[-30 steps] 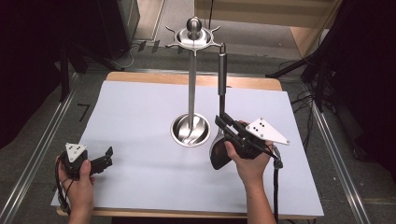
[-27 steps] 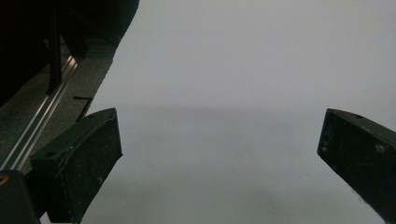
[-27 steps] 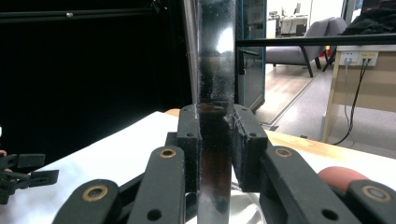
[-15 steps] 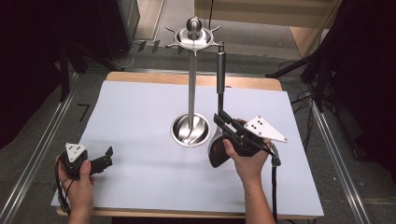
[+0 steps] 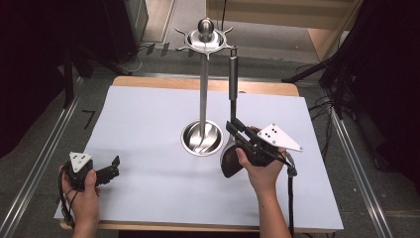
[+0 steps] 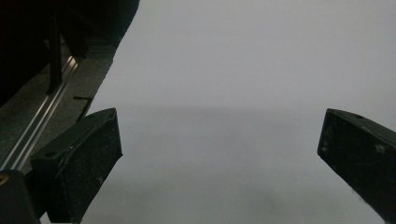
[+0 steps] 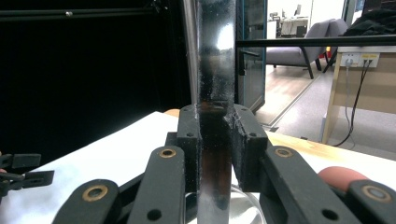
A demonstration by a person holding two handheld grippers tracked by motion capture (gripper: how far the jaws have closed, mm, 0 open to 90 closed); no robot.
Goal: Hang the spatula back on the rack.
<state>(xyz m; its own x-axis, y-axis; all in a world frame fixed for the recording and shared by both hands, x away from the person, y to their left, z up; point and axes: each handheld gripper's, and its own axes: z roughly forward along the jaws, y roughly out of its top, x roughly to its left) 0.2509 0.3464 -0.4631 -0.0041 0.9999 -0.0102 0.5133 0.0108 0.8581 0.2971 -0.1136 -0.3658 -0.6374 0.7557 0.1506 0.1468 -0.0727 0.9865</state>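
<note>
A steel utensil stand [image 5: 203, 74] with a ring of hooks on top rises from a round dish base [image 5: 202, 138] at the middle of the table. A long utensil with a steel handle [image 5: 233, 79] and a black head [image 5: 230, 159] stands upright just right of the pole, its top end close to a hook; I cannot tell if it hangs there. My right gripper [image 5: 234, 126] is shut on the handle [image 7: 215, 70] low down, both pads [image 7: 189, 135] pressed against it. My left gripper [image 5: 115, 166] rests open near the front left, with nothing between its fingers [image 6: 84, 158].
A white sheet [image 5: 148, 114] covers the wooden table [image 5: 163, 82]. A metal rail [image 5: 44, 163] runs along the left side and another along the right. The stand's pole [image 7: 188, 56] shows just behind the handle in the right gripper view.
The right gripper and the utensil have edged slightly left, toward the stand. The left gripper has stayed put.
</note>
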